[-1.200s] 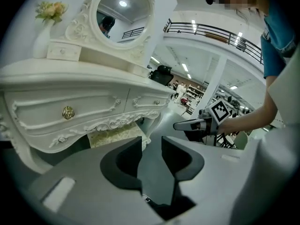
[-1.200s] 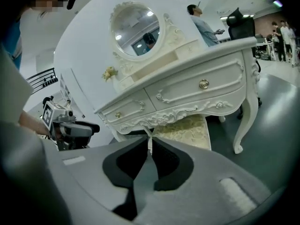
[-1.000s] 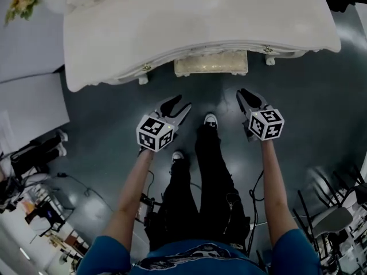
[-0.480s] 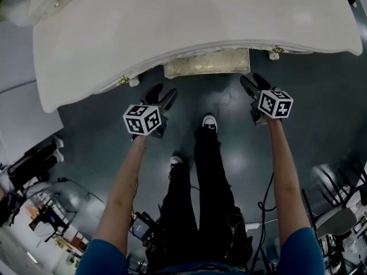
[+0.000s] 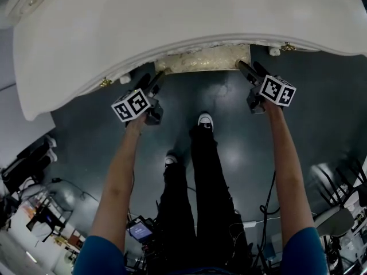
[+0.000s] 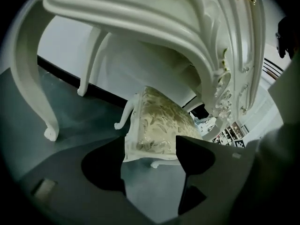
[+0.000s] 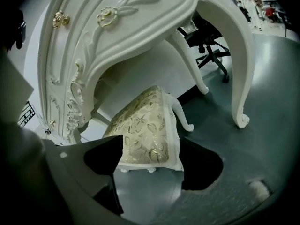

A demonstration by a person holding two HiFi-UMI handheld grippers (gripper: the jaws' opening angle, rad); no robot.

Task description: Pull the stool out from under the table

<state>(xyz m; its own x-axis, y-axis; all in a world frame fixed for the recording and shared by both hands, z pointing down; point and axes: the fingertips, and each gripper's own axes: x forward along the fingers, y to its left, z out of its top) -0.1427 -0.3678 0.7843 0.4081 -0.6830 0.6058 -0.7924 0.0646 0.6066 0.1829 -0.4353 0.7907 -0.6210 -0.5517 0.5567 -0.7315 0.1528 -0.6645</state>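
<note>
A stool (image 5: 203,59) with a cream-and-gold patterned cushion and white frame stands under the white ornate table (image 5: 172,22); only its front edge shows in the head view. My left gripper (image 5: 152,80) is at the stool's front left corner and my right gripper (image 5: 250,69) at its front right corner. In the left gripper view the stool (image 6: 157,125) shows between the spread black fingers (image 6: 105,165), its front edge level with the tips. The right gripper view frames the stool (image 7: 145,135) between its fingers (image 7: 201,165) in the same way. Both pairs of jaws are opening, and no pad presses on the stool.
Curved white table legs (image 6: 47,125) (image 7: 241,116) stand on the dark grey floor on either side of the stool. The person's legs and shoes (image 5: 205,120) are right behind the grippers. An office chair (image 7: 211,50) sits beyond the table. Chairs (image 5: 338,211) and cabled gear (image 5: 34,211) flank the person.
Both grippers have moved forward from open floor to the stool's front corners at the table edge. Their jaws have spread wider. The table fills more of the head view.
</note>
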